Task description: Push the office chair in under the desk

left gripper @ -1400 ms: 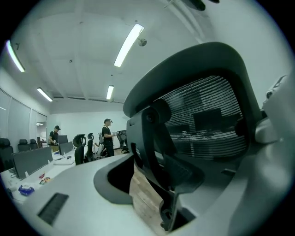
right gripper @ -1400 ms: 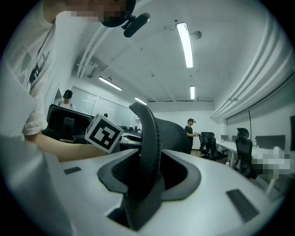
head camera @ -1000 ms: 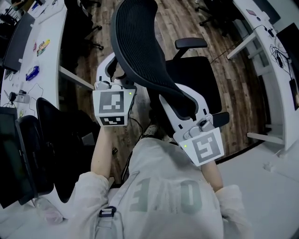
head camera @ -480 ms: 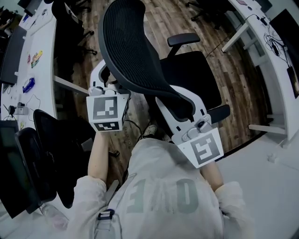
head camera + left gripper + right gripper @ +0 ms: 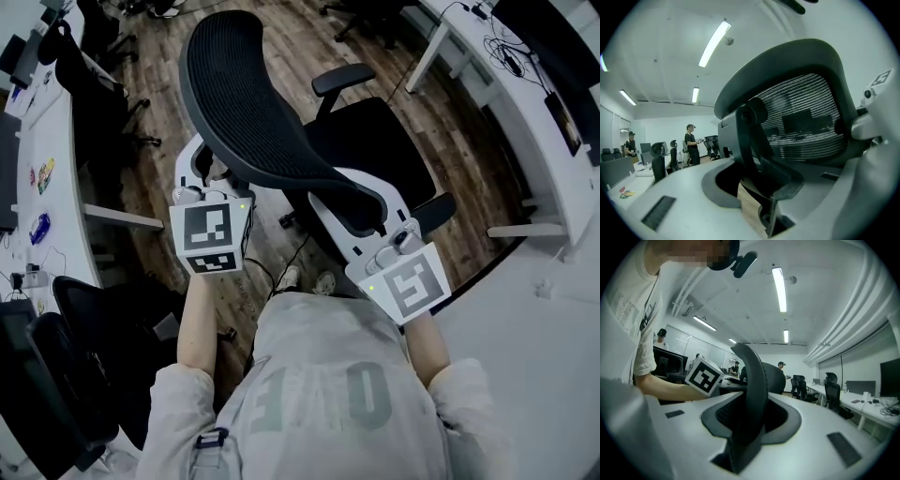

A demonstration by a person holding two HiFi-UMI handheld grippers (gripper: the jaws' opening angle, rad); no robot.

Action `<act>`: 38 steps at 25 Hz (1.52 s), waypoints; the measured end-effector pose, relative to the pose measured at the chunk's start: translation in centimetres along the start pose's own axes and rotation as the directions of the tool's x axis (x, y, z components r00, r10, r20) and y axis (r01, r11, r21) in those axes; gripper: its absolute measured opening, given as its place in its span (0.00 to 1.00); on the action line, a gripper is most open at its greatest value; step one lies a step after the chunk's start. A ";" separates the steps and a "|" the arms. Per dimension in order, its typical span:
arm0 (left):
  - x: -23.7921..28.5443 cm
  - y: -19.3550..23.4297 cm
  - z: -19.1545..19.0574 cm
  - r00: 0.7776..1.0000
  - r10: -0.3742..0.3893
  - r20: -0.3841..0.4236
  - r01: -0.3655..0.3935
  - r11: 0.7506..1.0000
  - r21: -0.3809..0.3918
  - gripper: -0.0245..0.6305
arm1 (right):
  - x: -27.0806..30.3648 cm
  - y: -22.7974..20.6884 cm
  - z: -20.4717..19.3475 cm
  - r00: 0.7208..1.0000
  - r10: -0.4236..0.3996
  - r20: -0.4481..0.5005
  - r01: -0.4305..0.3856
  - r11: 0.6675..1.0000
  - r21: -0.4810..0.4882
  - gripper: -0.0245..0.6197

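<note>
The office chair has a black mesh backrest [image 5: 248, 108] and a black seat [image 5: 380, 150], and stands on the wood floor away from the desks. My left gripper [image 5: 211, 171] is clamped on the backrest's left edge, and the frame [image 5: 750, 140] sits between its white jaws. My right gripper [image 5: 364, 214] holds the backrest's lower right edge. That black edge [image 5: 754, 380] runs between the pads, which press on it. The left gripper's marker cube [image 5: 704, 375] shows beyond it.
White desks run along the right [image 5: 525, 112] and the left [image 5: 52, 141]. A second black chair [image 5: 84, 366] stands close at lower left, and more chairs [image 5: 94, 56] are at top left. My shoes [image 5: 305, 279] and a cable lie under the chair. Other people stand far off [image 5: 691, 143].
The chair's back and both grippers have shifted toward the upper left of the head view. The floor and desks have turned beneath them. Both grips have stayed on the backrest.
</note>
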State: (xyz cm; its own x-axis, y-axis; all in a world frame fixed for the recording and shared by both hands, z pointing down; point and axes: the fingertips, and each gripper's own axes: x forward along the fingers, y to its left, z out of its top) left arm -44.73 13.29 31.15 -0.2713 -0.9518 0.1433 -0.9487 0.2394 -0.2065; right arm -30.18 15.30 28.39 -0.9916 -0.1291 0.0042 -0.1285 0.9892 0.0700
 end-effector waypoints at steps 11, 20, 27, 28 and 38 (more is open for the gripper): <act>7.9 -8.9 2.5 0.996 -0.078 0.033 0.079 0.996 -0.032 0.21 | -5.4 -10.4 -0.9 0.999 -0.036 -0.010 0.036 0.999 -0.014 0.22; 15.9 -17.5 5.6 0.984 -0.168 0.053 0.168 0.986 0.003 0.21 | -10.0 -20.3 -2.1 0.996 -0.079 -0.029 0.079 0.997 -0.022 0.22; 23.9 -24.8 7.7 0.971 -0.230 0.070 0.230 0.973 0.000 0.21 | -13.8 -29.2 -3.0 0.992 -0.119 -0.040 0.118 0.993 -0.033 0.22; 25.1 -25.8 8.1 0.969 -0.236 0.077 0.237 0.971 -0.001 0.21 | -14.3 -30.6 -3.2 0.991 -0.128 -0.043 0.126 0.991 -0.034 0.22; 34.7 -38.3 12.0 0.952 -0.295 0.081 0.295 0.955 0.010 0.20 | -22.1 -45.1 -5.1 0.976 -0.199 -0.089 0.197 0.980 -0.027 0.21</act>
State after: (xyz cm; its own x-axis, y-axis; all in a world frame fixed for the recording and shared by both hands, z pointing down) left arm -15.90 -31.23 32.38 0.0351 -0.9923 0.1191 -0.9848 -0.0546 -0.1649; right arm -2.39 -26.82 30.25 -0.9411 -0.3288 0.0790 -0.3211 0.9421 0.0966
